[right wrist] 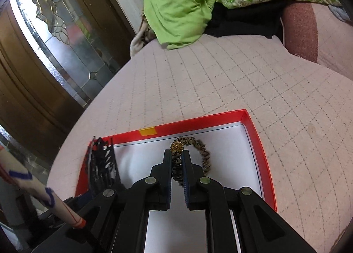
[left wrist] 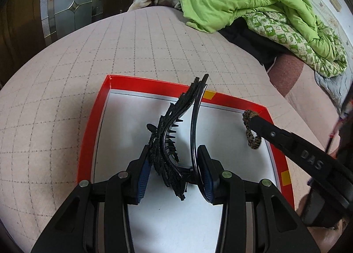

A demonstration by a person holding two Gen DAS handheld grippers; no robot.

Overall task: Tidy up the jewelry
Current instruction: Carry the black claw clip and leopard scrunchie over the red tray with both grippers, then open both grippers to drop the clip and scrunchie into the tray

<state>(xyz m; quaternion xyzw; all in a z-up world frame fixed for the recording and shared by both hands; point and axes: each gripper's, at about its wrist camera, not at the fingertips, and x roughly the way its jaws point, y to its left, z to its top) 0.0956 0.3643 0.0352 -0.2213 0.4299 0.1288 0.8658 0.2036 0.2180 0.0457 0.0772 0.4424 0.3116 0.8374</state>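
**Over the red tray, both pieces ready to set down**

Above the shallow red-walled cardboard tray with a white floor (left wrist: 92,120), the left gripper (left wrist: 174,173) is clamped on the hinge end of a long black plastic hair claw with a beaded lace bow (left wrist: 176,129) — its teeth gape and its tip reaches past the tray's far wall. The right gripper (right wrist: 177,164) is pinched onto a leopard-print fabric scrunchie bracelet with a gold beaded ball (right wrist: 194,149), near the tray's far right corner.

To finish well, I would lower each piece until it rests on the white floor before easing the grip — the claw is springy and could skitter if dropped. Lay it along the left wall, tip inside the rim, well apart from the bracelet. Whether either piece already touches the floor, I cannot tell.
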